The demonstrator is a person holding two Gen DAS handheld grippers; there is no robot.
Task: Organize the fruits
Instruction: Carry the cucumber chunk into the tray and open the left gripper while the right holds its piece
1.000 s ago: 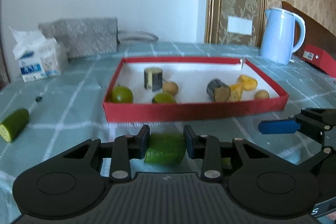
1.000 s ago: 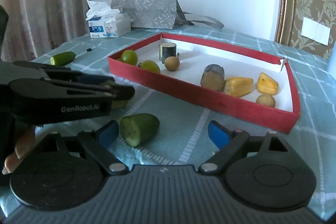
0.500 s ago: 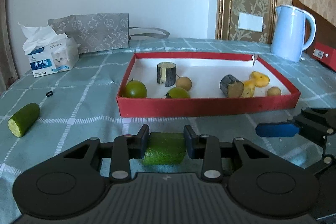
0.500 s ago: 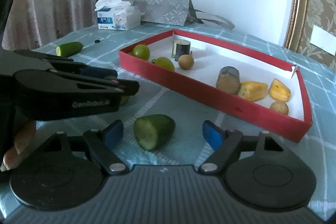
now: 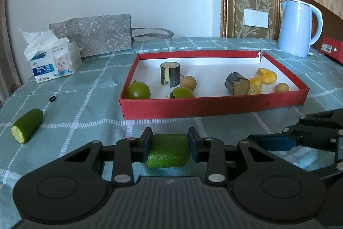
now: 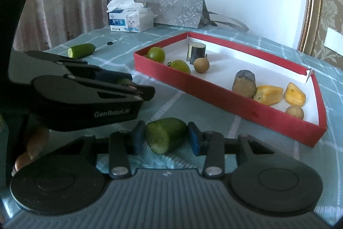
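A: What has just changed at lower centre of the right view?

B: Your right gripper (image 6: 166, 137) has just been closing; its blue pads now clamp a cut green cucumber piece (image 6: 165, 135).

A: And the left?

B: Your left gripper (image 5: 170, 146) grips a second green cucumber chunk (image 5: 168, 150). Both sit before the red cardboard tray (image 5: 214, 103), ready to carry in.

Checked green tablecloth (image 5: 90, 104) carries red tray (image 5: 214, 105), tissue pack (image 5: 53, 65), kettle (image 5: 298, 27), cucumber piece (image 5: 26, 125).

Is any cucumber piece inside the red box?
No: the red box holds other produce, while all three cucumber pieces are outside it.
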